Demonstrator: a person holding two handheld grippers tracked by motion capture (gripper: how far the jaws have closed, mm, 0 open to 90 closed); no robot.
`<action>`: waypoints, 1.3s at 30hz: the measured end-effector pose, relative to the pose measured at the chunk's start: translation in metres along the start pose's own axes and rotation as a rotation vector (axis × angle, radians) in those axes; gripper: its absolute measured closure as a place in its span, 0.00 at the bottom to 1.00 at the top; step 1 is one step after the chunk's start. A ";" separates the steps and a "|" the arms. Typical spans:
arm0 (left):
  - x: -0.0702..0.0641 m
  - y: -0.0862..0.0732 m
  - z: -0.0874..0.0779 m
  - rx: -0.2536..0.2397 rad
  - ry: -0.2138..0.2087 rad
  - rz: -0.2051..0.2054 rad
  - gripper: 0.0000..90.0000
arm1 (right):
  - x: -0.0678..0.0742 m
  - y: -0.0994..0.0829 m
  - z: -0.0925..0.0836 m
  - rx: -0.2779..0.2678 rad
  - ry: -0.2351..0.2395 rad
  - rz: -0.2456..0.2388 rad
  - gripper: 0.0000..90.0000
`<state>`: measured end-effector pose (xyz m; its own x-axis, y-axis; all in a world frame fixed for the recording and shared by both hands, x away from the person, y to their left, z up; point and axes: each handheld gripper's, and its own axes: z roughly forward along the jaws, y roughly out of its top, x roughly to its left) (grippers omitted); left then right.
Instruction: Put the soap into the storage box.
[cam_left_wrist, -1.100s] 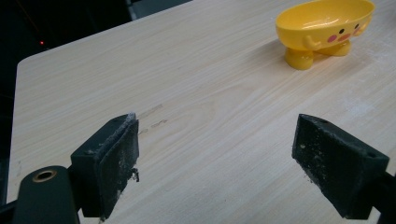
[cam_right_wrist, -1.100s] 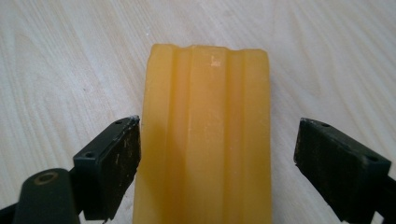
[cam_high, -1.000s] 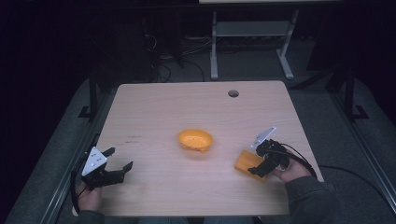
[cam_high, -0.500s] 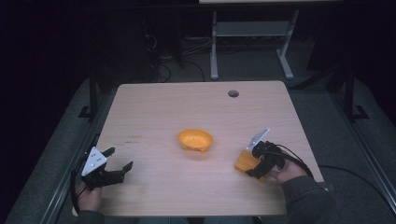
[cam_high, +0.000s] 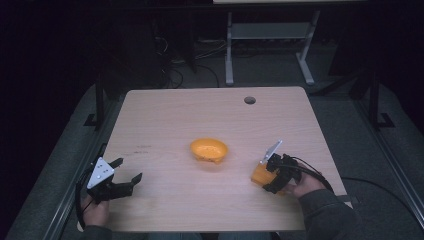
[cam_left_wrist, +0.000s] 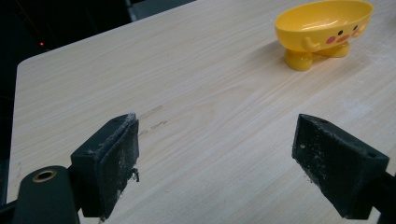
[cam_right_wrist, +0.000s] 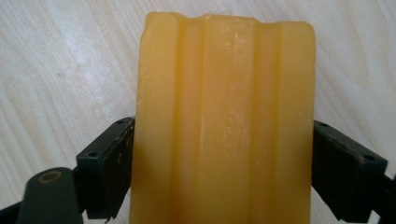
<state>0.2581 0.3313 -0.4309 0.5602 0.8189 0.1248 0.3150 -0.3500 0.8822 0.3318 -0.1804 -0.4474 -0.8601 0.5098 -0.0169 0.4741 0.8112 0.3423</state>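
The bar of soap (cam_right_wrist: 224, 121) in my right gripper (cam_high: 272, 172) is a yellow-orange block, waxy and slightly translucent, with shallow grooves running lengthwise down its broad face and a faintly uneven far end. In the right gripper view both black jaws press flat against its long sides — I am clamped on it, with pale wood grain showing beyond. From the high view the bar (cam_high: 260, 174) sits near the right front part of the table (cam_high: 165, 115), close over the surface; whether it touches the wood I cannot tell.

My left gripper (cam_high: 122, 182) rests at the front left corner, jaws spread wide with nothing between them — the left gripper view shows bare wood in the gap and white dust on the pads (cam_left_wrist: 119, 154).

Between the two, near the table's middle, stands a yellow soap dish (cam_high: 209, 150) — an oval bowl on stubby feet with a duck face painted on its side (cam_left_wrist: 327, 28). It stands apart from the bar, with open wood between them. A round cable hole (cam_high: 250, 100) sits near the far edge.
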 end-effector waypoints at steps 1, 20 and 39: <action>0.000 0.000 0.000 0.000 0.000 0.000 0.15 | 0.000 -0.001 0.001 -0.011 0.009 0.011 0.19; 0.000 0.000 0.000 -0.005 0.002 0.000 0.15 | 0.000 -0.004 0.001 -0.052 0.018 -0.033 0.23; 0.001 0.000 -0.002 -0.008 0.006 -0.011 0.15 | -0.001 0.022 -0.015 -0.112 0.043 -0.085 0.23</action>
<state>0.2575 0.3332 -0.4301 0.5522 0.8253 0.1179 0.3150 -0.3375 0.8871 0.3406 -0.1675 -0.4258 -0.9046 0.4262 -0.0105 0.3776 0.8125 0.4442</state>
